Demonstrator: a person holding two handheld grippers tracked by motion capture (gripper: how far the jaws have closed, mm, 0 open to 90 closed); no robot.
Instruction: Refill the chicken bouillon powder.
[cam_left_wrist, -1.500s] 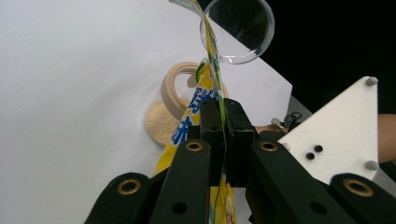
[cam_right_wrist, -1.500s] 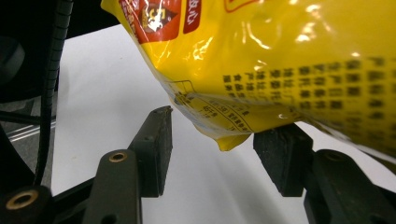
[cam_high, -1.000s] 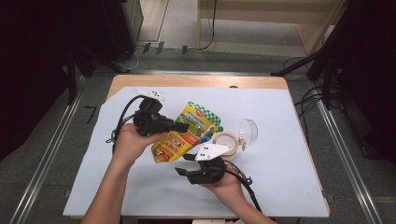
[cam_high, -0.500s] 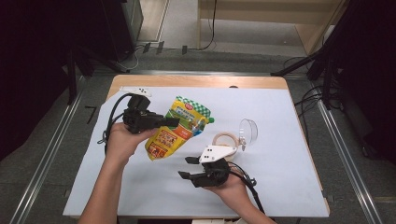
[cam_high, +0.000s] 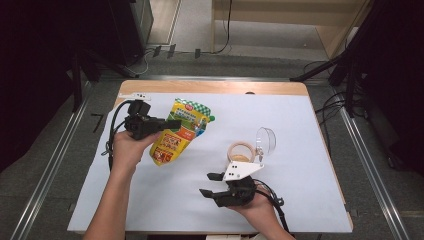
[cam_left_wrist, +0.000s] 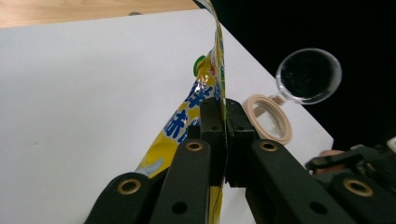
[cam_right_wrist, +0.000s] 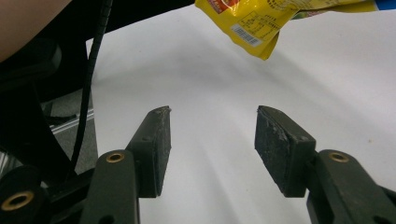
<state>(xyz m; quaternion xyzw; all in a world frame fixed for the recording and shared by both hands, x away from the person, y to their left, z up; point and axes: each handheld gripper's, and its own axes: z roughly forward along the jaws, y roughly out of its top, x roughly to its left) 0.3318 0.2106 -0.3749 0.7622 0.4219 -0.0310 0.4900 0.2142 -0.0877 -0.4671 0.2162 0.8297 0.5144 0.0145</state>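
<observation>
A yellow and green snack pouch hangs above the white table cover, and my left gripper is shut on its left edge. In the left gripper view the two black jaws pinch the pouch edge-on between their pads. My right gripper is held low near the table's front edge, right of centre, open with nothing between its fingers. From the right gripper view the pouch's lower corner hangs ahead, apart from the jaws.
A beige ring-shaped lid lies on the white cover beside a clear round cup on its side. The wooden table edge runs along the back. Black cables trail from both grippers.
My left hand has carried the pouch leftward and a little lower, away from the ring and cup. The right gripper has drifted slightly right, still open.
</observation>
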